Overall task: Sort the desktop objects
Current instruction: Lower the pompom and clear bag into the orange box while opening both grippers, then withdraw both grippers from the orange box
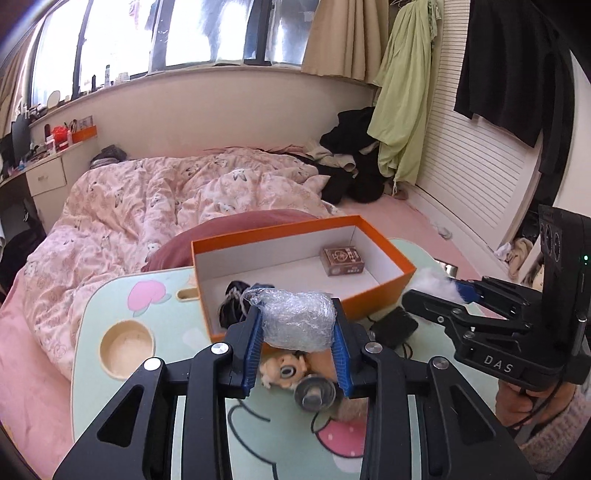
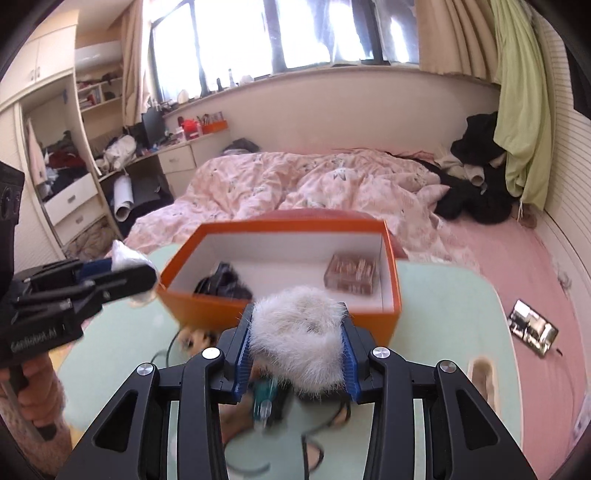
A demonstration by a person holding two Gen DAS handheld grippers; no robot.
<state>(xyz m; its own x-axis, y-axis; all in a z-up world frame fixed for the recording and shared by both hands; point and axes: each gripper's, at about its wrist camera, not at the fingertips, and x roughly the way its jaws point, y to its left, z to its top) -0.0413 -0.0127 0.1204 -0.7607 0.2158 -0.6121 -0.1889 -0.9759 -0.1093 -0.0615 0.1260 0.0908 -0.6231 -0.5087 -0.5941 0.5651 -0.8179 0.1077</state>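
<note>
Bright windows (image 1: pixel 192 33) above a pink-quilted bed (image 1: pixel 155 199), beige curtains (image 2: pixel 454 33), slatted wall (image 1: pixel 476 162).

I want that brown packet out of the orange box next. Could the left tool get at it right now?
Probably not yet: the left tool is shut on a bubble-wrapped bundle. The brown packet itself lies uncovered in the open orange box.

A mint-green tabletop (image 1: pixel 110 295) with cartoon prints stands on a pink bed (image 1: pixel 22 369). An orange box (image 1: pixel 376 295) sits on it toward 12 o'clock. A round cup recess (image 1: pixel 127 349) lies at 9 o'clock. A plush toy (image 1: pixel 284 369) and a black block (image 1: pixel 395 326) with a cable lie on the tabletop near the box's front wall.
</note>
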